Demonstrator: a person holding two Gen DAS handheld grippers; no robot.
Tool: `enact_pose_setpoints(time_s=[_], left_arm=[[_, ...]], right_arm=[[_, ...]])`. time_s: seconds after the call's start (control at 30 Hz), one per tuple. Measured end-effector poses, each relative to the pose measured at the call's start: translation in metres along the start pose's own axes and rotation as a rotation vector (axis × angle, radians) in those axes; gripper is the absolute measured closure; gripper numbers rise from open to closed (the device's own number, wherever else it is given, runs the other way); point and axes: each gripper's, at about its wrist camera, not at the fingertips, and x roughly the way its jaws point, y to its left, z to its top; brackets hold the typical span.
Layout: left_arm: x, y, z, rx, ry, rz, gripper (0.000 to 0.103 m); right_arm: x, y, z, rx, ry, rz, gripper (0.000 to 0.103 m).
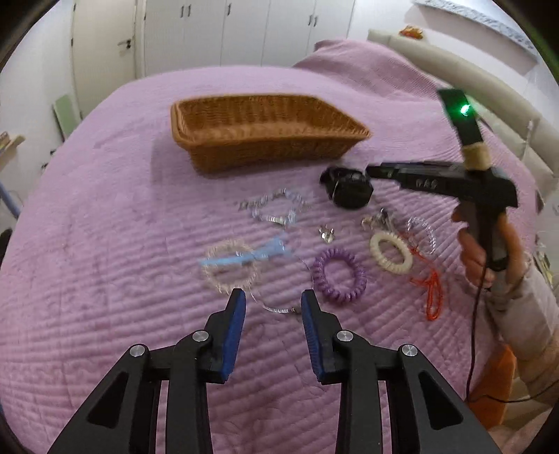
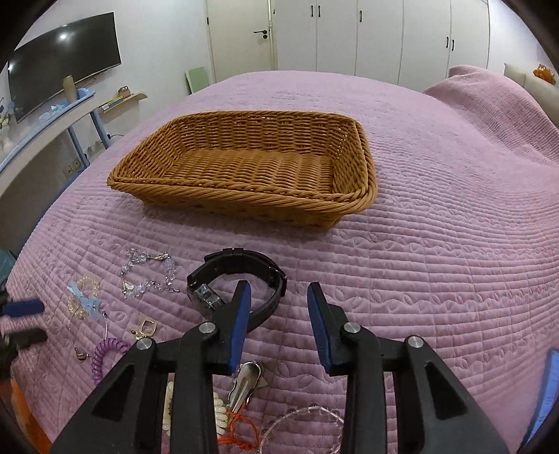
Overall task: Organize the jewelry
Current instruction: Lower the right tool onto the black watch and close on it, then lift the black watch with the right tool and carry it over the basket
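Note:
A wicker basket (image 1: 265, 131) (image 2: 251, 164) sits empty on the purple quilt. Jewelry lies in front of it: a black watch (image 1: 347, 188) (image 2: 237, 279), a crystal bracelet (image 1: 276, 209) (image 2: 150, 276), a blue bow clip on a clear bracelet (image 1: 237, 260) (image 2: 85, 302), a purple coil tie (image 1: 340, 274) (image 2: 104, 356), a cream coil tie (image 1: 391, 253), a red cord (image 1: 433, 290) and a silver hair clip (image 2: 244, 384). My left gripper (image 1: 274, 302) is open above a thin wire bangle. My right gripper (image 2: 279, 297) is open just right of the watch.
The quilted bed (image 2: 436, 227) fills both views. A pillow hump (image 2: 489, 94) rises at the back right. A desk and TV (image 2: 63, 56) stand left of the bed. Wardrobe doors (image 1: 244, 31) line the far wall.

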Motion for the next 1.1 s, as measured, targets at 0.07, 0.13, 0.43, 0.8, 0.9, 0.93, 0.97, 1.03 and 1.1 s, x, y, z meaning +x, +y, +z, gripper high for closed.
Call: enact_pose_setpoints(time_s=[0.07, 0.13, 0.43, 0.8, 0.9, 0.93, 0.97, 1.03, 1.1], left_arm=[[0.009, 0.004, -0.002, -0.058, 0.032, 0.033, 0.069], [0.014, 0.012, -0.006, -0.131, 0.036, -0.004, 0.069], [0.034, 0.014, -0.002, -0.280, 0.025, -0.032, 0.077], [0.035, 0.005, -0.001, -0.270, 0.034, 0.062, 0.100], [0.030, 0.001, -0.007, -0.259, 0.021, 0.039, 0.102], [0.027, -0.001, -0.010, -0.251, 0.018, 0.019, 0.102], [0.023, -0.002, -0.013, -0.244, 0.015, 0.001, 0.102], [0.016, -0.005, -0.017, -0.232, 0.002, -0.026, 0.103], [0.009, -0.007, -0.020, -0.222, -0.011, -0.035, 0.103]], right_arm=[[0.000, 0.000, 0.000, -0.001, -0.002, -0.001, 0.065], [-0.001, -0.001, 0.002, -0.004, -0.004, 0.004, 0.065], [0.018, 0.006, 0.014, -0.098, 0.049, 0.060, 0.066], [0.054, 0.006, 0.024, -0.127, 0.137, 0.084, 0.085], [0.044, 0.008, 0.015, -0.129, 0.112, 0.077, 0.088], [0.040, 0.008, 0.013, -0.126, 0.106, 0.078, 0.089], [0.033, 0.008, 0.011, -0.119, 0.096, 0.084, 0.089], [0.021, 0.009, 0.007, -0.113, 0.076, 0.094, 0.089], [0.009, 0.012, 0.001, -0.122, 0.058, 0.083, 0.089]])
